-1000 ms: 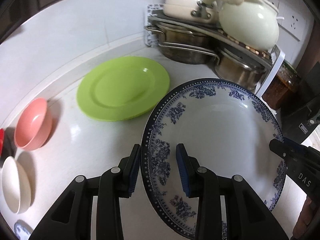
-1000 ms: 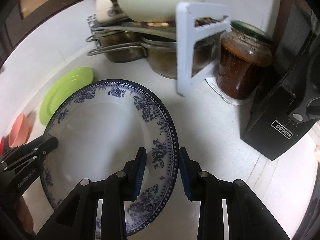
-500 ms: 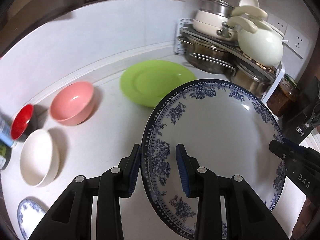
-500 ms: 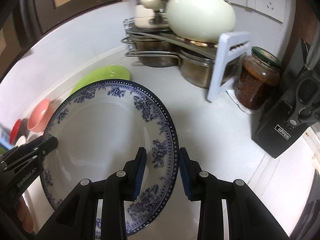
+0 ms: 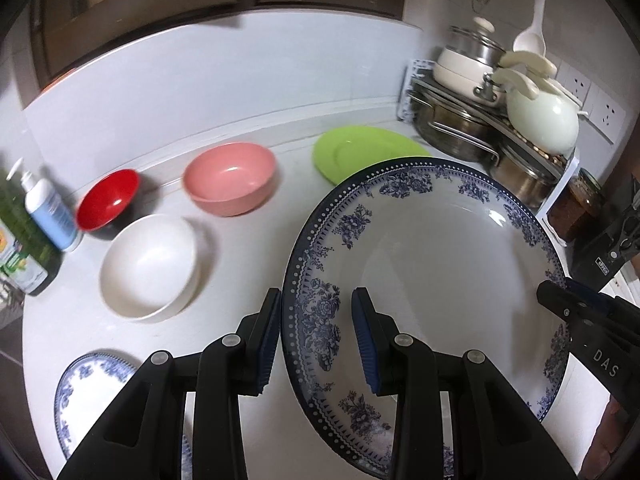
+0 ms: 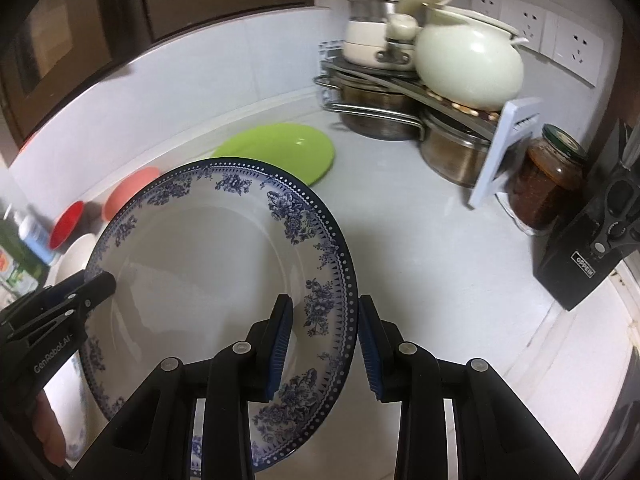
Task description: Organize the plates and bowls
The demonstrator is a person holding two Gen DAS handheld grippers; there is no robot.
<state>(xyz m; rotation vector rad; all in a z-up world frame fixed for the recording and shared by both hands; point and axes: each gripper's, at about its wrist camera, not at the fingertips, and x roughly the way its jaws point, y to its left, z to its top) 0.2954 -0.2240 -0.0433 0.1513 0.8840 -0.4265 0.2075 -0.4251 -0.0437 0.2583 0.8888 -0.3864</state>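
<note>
Three bowls (image 5: 230, 178), three plates (image 5: 432, 260), two pots (image 6: 452, 148).

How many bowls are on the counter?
3. The red bowl sits far left by the bottles, the pink bowl is beside it near the wall, and the white bowl is in front of both. The big plate might hide more.

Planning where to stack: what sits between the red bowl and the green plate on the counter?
The pink bowl sits between the red bowl and the green plate, seen in the left wrist view.
</note>
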